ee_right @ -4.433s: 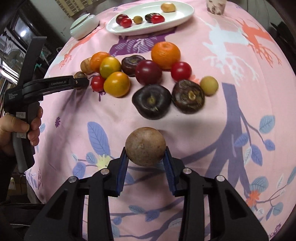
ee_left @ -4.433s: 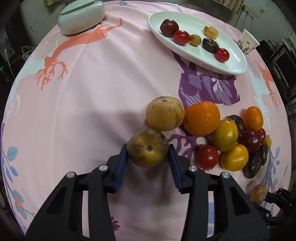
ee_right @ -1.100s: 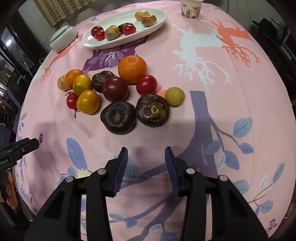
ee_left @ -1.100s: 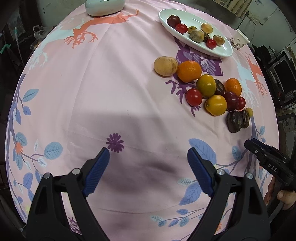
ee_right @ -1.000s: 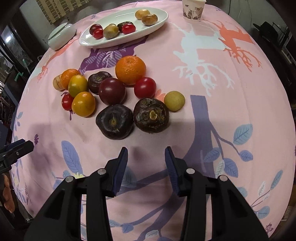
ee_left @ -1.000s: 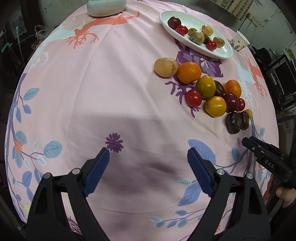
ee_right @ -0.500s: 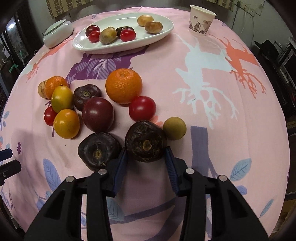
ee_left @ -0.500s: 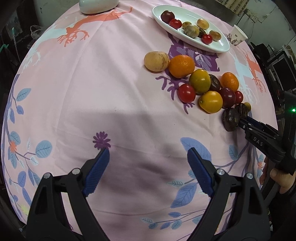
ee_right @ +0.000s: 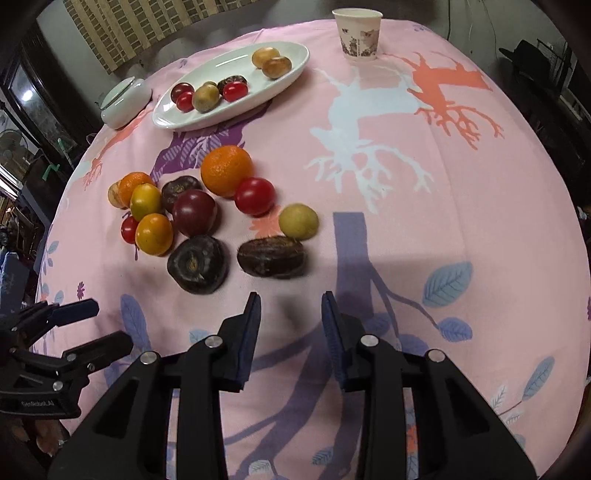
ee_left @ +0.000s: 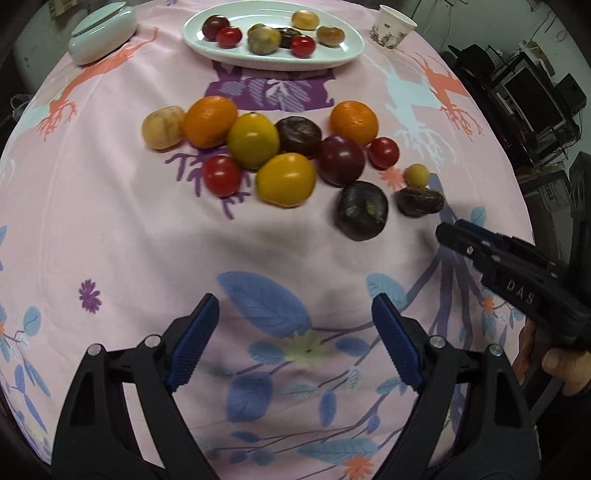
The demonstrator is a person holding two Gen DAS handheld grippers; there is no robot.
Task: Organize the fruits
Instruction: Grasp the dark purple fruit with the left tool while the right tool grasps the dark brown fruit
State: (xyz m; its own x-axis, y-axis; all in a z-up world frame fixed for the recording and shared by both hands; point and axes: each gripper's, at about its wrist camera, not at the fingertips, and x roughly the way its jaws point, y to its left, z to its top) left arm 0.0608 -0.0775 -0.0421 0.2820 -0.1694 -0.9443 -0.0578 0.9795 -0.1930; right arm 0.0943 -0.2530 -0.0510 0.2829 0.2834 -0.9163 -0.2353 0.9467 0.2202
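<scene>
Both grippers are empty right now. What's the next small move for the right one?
Probably ease the right gripper forward around the dark brown fruit lying just ahead of its open jaws, then close; the white plate has room.

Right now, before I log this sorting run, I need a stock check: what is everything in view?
plate: one, white, oval, far side.
fruits on plate: at least seven, red, dark, brown, yellow.
oranges: two, orange, loose cluster mid-cloth.
red fruits: two, red, same cluster.
yellow fruits: two, yellow-orange, cluster's left part.
dark fruits: four, purple to brown-black, cluster's middle and near side.
tan fruit: one, tan, cluster's left end.
small yellow-green fruit: one, cluster's right edge.
paper cup: one, white patterned, far right.
lidded dish: one, pale green, left of plate.
tablecloth: one, pink, printed, covers table.
left gripper: open, empty, over bare cloth.
right gripper: open, empty, just short of dark fruits.
</scene>
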